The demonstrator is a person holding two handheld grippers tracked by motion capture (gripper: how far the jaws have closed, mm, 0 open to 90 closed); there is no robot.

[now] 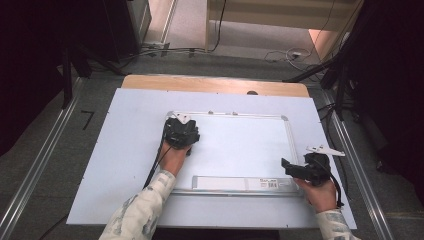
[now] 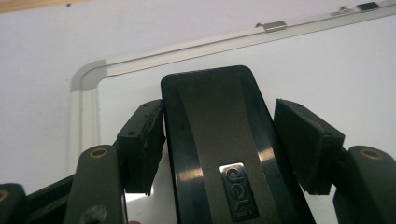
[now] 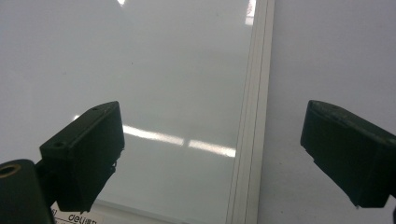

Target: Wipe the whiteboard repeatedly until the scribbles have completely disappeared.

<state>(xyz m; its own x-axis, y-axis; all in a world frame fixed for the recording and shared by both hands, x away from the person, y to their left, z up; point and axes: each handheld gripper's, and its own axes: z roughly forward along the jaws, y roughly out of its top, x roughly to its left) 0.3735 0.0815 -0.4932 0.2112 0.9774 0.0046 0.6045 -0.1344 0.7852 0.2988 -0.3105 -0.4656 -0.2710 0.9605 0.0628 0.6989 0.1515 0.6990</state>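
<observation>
a black eraser (image 2: pixel 224 154) is set between the pads of the left gripper (image 1: pixel 181 134), on the whiteboard (image 1: pixel 240 145) near its far left corner. the step in hand is judged to be the wiping of the board with the eraser. in the left gripper view one pad (image 2: pixel 142 144) is seen touching the eraser's side, while a thin gap is seen at the other pad, so whether it is firmly clamped cannot be told; the jaws are narrow. the right gripper (image 1: pixel 306 170) is held with its jaws wide and nothing between them, above the whiteboard's near right corner, with the frame edge (image 3: pixel 250 140) seen between the pads. for the next move, a firm squeeze on the eraser is called for, then flat strokes across the whiteboard away from its far left corner, with the board steadied at its near right corner.
</observation>
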